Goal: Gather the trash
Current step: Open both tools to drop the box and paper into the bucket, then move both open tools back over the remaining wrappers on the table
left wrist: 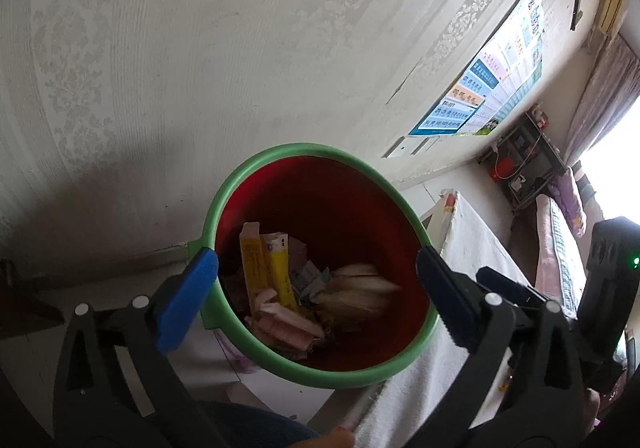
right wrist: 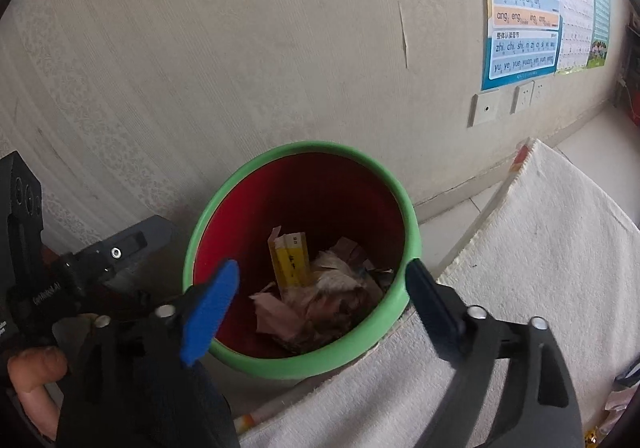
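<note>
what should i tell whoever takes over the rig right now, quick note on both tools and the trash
Left tool: open, nothing between its fingers, above the bin.
Right tool: open, also empty, above the same bin.
Bin: red inside with a green rim, on the floor by the wall, next to a white cloth.
Trash: already in the bin, including a yellow box, pink paper and crumpled wrappers.
Done: these pieces are in the bin.
Left: no other trash shows in either view; look around for more before reaching.
</note>
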A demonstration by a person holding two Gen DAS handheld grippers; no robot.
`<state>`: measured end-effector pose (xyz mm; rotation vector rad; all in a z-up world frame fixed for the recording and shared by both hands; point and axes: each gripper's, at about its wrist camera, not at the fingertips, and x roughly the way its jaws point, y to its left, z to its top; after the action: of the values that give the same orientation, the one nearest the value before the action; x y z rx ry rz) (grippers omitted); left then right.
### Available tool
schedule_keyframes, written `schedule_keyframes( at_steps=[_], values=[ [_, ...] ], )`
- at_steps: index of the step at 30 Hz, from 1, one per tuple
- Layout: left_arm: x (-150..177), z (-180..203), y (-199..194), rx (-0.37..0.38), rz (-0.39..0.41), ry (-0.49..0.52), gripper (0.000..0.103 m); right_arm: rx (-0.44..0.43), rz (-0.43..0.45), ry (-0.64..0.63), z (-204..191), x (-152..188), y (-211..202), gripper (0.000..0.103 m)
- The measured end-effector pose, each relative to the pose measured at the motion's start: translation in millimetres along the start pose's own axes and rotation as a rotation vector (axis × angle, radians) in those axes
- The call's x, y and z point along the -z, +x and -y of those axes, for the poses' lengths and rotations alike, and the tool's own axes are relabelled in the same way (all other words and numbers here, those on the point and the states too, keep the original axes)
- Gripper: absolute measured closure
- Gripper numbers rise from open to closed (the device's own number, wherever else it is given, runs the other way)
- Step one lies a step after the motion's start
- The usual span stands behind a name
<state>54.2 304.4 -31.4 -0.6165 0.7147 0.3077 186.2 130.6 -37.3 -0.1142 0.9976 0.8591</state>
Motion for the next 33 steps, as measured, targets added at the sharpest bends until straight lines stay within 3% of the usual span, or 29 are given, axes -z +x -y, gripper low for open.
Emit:
schedule_keyframes(
  at_steps=[8, 21, 33],
  values=[
    [1.5, 6.2, 1.9, -0.025, -0.012, 0.039, 0.005, 0.022, 0.014, 0.011, 8.2, 9.6, -13.3, 0.007],
    [9.4, 31.1, -5.1, -0.057, 0.014, 0.147, 0.005, 0.076, 0.065, 0.079, 39.5, 50.7, -72.5, 0.007],
    [40.6, 88.9, -9.1, 0.037, -0.043, 0.284, 0.005, 0.182, 0.12, 0.188, 93.1, 99.5, -139.0, 0.007]
  ],
)
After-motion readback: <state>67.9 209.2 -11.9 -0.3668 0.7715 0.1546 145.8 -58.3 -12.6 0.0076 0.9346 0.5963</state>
